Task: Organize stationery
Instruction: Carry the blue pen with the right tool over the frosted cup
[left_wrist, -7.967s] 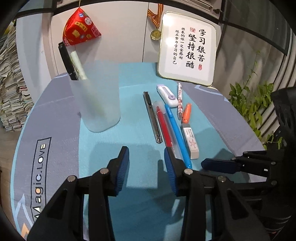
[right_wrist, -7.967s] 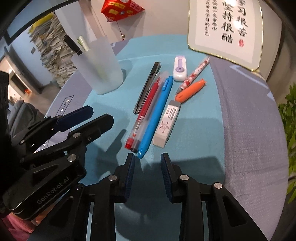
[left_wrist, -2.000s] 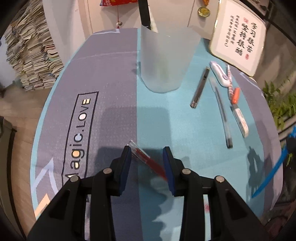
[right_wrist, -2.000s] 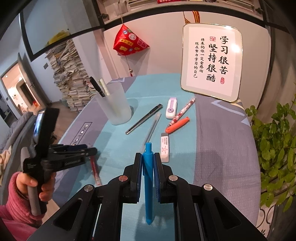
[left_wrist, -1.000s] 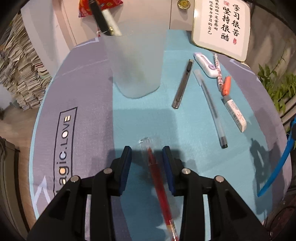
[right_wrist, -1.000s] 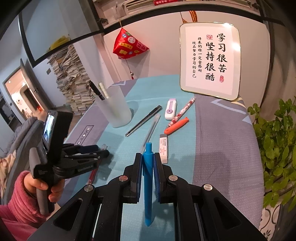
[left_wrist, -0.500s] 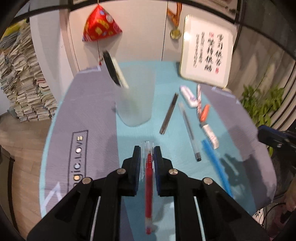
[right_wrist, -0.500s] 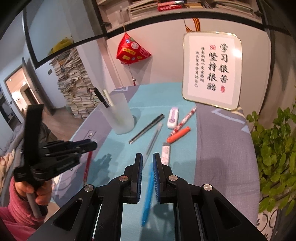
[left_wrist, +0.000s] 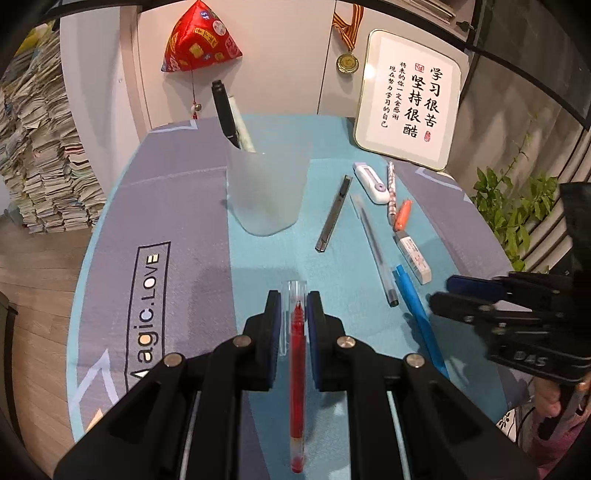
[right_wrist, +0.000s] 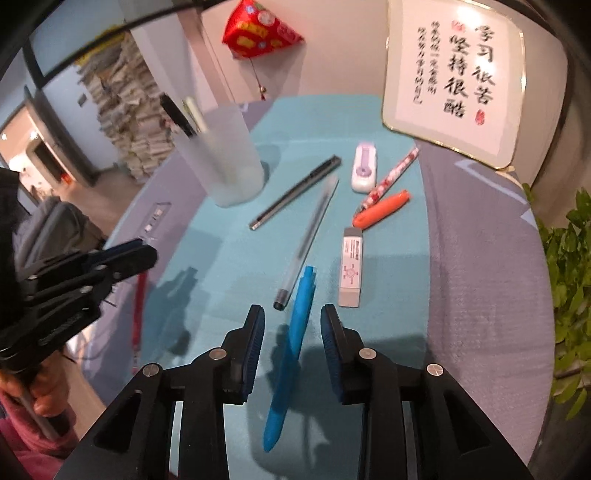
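Released since half a second ago, the blue pen (right_wrist: 291, 354) now lies on the mat (right_wrist: 480, 258) between the parted fingers of the right gripper (right_wrist: 291, 332), which holds nothing.

From the left wrist, the left gripper (left_wrist: 294, 317) is closed on the red pen (left_wrist: 296, 373), held above the mat (left_wrist: 177, 206). Ahead stands the frosted cup (left_wrist: 264, 192), holding a black pen (left_wrist: 225, 114) and a pale one (left_wrist: 242, 129) that lean against its far left rim.

From the right wrist, the cup (right_wrist: 225, 162) stands at the far left of the mat with both pens inside. A clear pen (right_wrist: 308, 236) and an eraser (right_wrist: 351, 267) flank the blue pen's far end.
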